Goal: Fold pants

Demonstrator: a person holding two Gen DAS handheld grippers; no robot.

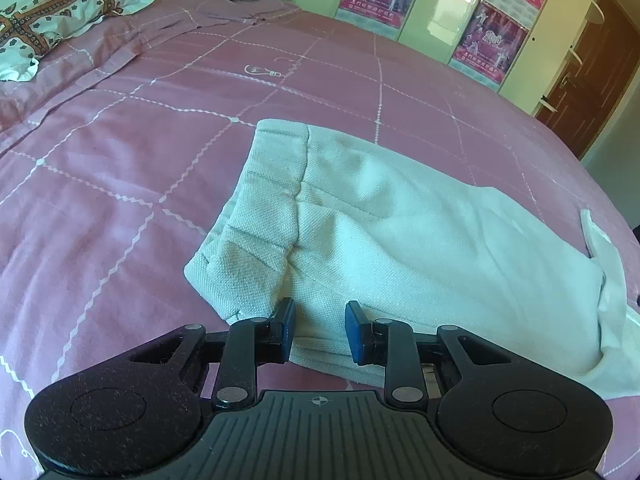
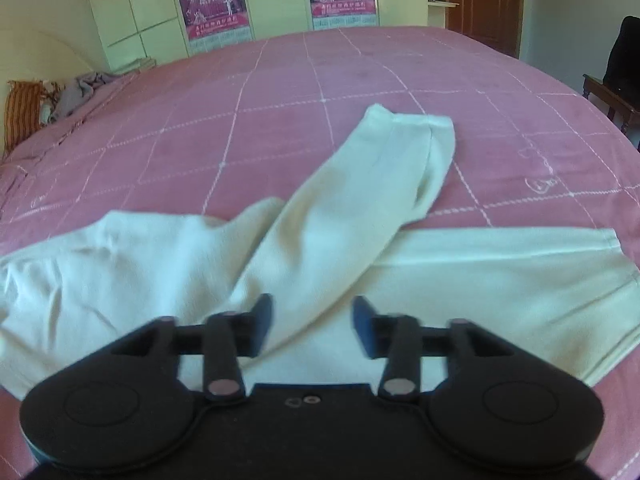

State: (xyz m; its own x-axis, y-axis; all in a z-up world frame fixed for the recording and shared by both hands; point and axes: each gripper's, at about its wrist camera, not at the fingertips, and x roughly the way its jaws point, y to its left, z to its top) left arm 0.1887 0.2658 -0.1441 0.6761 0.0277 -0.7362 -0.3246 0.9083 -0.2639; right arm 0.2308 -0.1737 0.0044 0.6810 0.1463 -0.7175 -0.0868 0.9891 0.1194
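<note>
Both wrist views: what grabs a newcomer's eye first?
The pale pants sprawled across the pink checked bedspread, one leg crossed over the other. The open left gripper sits at the waistband end, the open right gripper over the legs. Pink posters hang on the wardrobe behind.

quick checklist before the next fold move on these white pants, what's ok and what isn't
1. Left hand-held gripper open and free of cloth: ok, there is a gap between the pads and nothing clamped.
2. Right hand-held gripper open: ok, though the view is blurred.
3. White pants lying fully on the pink bedspread: cannot tell, the near edge is hidden behind both grippers.
4. Legs laid flat and aligned: not ok, one leg lies slanted across the other.
5. Waistband smooth: not ok, it is wrinkled.
</note>
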